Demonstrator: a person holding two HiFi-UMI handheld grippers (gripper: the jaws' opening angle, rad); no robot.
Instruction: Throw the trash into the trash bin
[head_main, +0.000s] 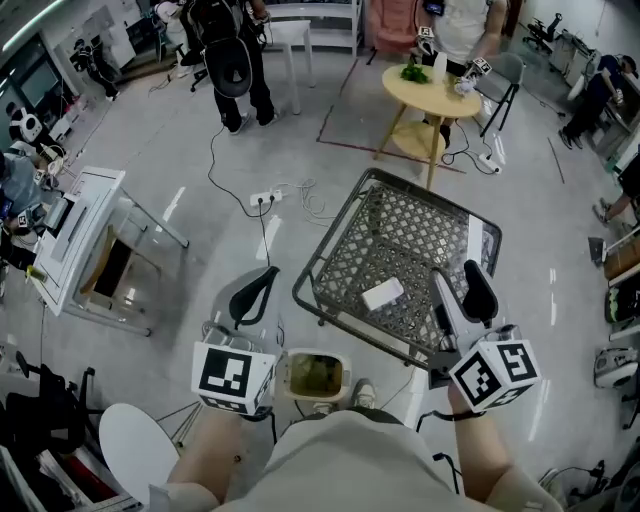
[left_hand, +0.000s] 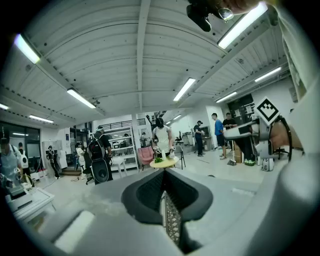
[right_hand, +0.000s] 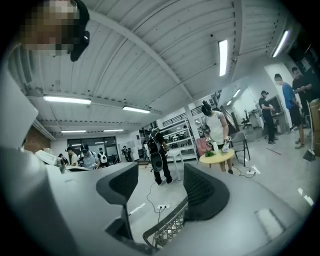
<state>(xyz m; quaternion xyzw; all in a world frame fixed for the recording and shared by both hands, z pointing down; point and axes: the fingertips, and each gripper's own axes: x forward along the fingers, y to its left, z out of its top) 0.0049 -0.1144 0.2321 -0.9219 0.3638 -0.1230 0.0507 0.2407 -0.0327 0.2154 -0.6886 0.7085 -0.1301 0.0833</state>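
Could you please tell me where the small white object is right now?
In the head view the small white object lies on the wire mesh table, near its close edge, just left of the right tool.

The mesh table (head_main: 420, 230) stands at the middle of the head view, with a flat packet (head_main: 383, 294) lying on its near part. The trash bin (head_main: 315, 375) sits on the floor at 6 o'clock, just beside the mesh table's near corner. A round table (head_main: 440, 95) stands behind at 1 o'clock, a power strip (head_main: 262, 198) lies at 11 o'clock, and a cabinet (head_main: 80, 225) stands at 9 o'clock.
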